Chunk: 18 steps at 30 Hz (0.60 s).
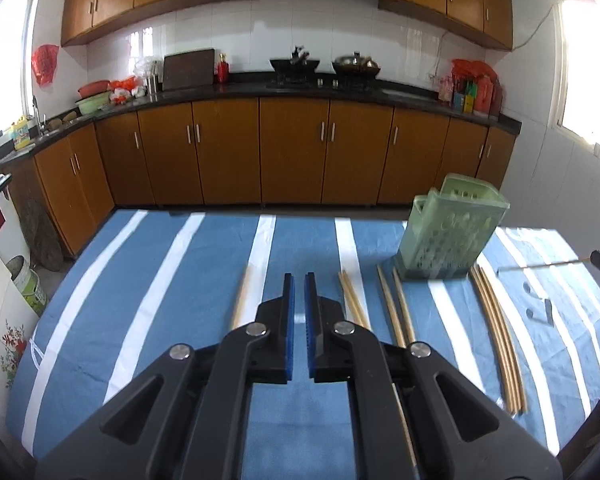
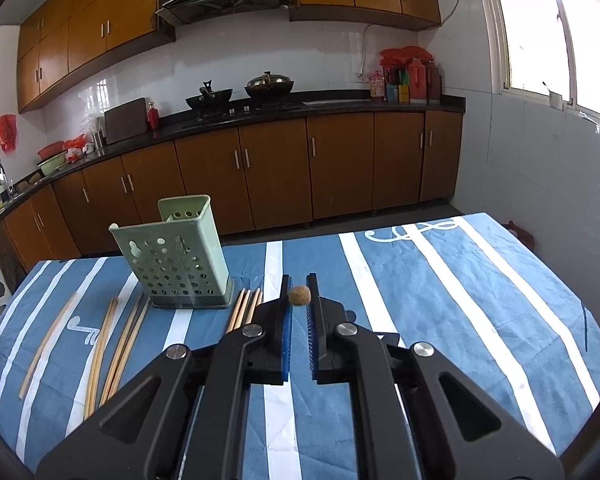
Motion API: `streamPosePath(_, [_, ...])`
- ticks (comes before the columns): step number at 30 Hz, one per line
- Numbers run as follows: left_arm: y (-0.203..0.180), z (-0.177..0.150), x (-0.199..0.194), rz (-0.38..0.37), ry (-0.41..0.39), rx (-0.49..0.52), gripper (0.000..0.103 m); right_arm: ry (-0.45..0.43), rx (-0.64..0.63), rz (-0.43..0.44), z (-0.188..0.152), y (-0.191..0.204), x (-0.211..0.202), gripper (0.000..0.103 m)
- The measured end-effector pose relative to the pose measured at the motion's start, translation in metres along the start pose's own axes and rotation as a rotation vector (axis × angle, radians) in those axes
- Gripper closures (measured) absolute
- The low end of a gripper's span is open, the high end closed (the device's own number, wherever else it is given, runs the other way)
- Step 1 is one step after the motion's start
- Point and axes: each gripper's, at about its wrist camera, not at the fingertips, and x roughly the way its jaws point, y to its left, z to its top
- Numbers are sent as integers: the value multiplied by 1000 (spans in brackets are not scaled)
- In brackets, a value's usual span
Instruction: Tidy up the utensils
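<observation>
The right hand-held gripper [image 2: 299, 280] holds one chopstick end-on between its blue pads, the round tan tip [image 2: 299, 295] facing the camera and the shaft hidden behind it; in the left wrist view a thin stick [image 1: 556, 264] reaches in from the right edge by a dark gripper part, which is probably this same one. So the step in hand looks like carrying a picked-up chopstick to the pale green perforated plastic utensil holder [image 2: 176, 252], which stands upright on the blue cloth with white stripes covering the desk [image 2: 480, 304]. The next move calls for tipping the stick upright and lowering it through the holder's open top, which sits well to the left of the right gripper. The left hand-held gripper [image 1: 299, 280] hovers above the cloth with its jaws narrowed to a slim gap and nothing between them. The remaining slim light wooden chopsticks [image 1: 500, 332] lie flat in loose pairs and bundles around the holder's base, roughly parallel, some just beside it; a darker pair [image 2: 134, 320] is among them. Most of the sorting seems left to do, and the holder appears empty, though its inside is not fully visible.
</observation>
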Motion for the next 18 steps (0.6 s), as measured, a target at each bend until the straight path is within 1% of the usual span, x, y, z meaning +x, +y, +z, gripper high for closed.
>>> streamPosePath(2, [4,-15,10,25,47,14,74,13,10,2,-5,-3,2,96])
streamPosePath(3, [7,-24,14,39,66,20,73,19,17,3,-7,-5,2,96])
streamPosePath(6, [20,-52,26,79,132,21,72,36,38,9,-14,-11,2,96])
streamPosePath(8, [37,-68,31,92,167,-15,70,37,39,8,-16,-12,1,96])
streamPosePath(10, [55,-80,33,114,183,-49,67,35,36,9,-16,-12,-1,96])
streamPosePath(12, [70,-90,32,128,193,-78,67,36,34,13,-17,-11,-1,96])
streamPosePath(16, [86,-101,32,138,211,-102,66,51,26,18,-20,-8,2,96])
streamPosePath(18, [89,-105,35,155,226,-102,66,59,25,19,-22,-7,4,96])
